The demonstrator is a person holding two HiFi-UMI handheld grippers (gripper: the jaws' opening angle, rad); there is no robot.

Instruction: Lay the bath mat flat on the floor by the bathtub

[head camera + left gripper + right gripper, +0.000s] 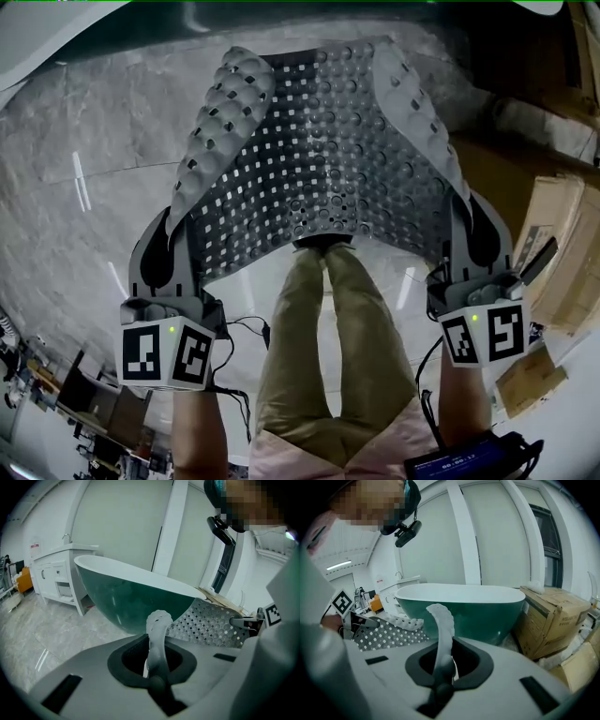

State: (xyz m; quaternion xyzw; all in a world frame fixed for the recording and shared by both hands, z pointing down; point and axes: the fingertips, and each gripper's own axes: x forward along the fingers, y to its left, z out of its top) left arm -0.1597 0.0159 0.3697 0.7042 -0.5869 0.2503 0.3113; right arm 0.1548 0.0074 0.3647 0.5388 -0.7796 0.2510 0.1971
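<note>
Grey rubber, dotted with holes and bumps: the bath mat (319, 159) hangs in the air between your two hands, clear of the marble floor (94, 122), with both side edges curled over. Your left hand-held gripper (156, 677) is clamped tight on the mat's corner at 8 o'clock in the head view, a strip of the rim standing up out of its jaws. Your right hand-held gripper (440, 681) pinches the corner at 4 o'clock the same way.

The green bathtub (478, 606) with its white rim stands at 12 o'clock, just past the mat's far edge. No view looks down into it, so its contents can't be told. Cardboard boxes (562, 234) sit at 3 o'clock, closed. A white cabinet (56, 576) at 9 o'clock in the left gripper view has its doors shut. Your legs (337, 347) show below the mat's near edge.
</note>
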